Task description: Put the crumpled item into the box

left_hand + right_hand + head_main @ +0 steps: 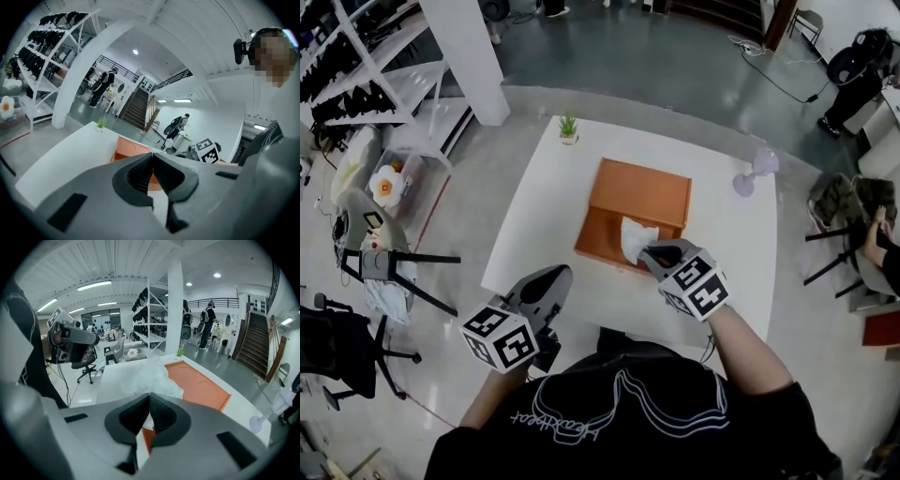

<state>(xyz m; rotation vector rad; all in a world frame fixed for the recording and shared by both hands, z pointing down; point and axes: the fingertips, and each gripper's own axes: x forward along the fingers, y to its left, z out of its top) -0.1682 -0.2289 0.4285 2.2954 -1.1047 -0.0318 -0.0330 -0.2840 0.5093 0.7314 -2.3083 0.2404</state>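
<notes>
Crumpled item (635, 238) hangs pinched in the right hand-held gripper (652, 255) over the box (643, 190), presumably to drop in.

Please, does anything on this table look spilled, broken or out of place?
Nothing looks spilled or broken. Only the crumpled white item, pinched in the right gripper over the open orange box, looks untidy.
</notes>
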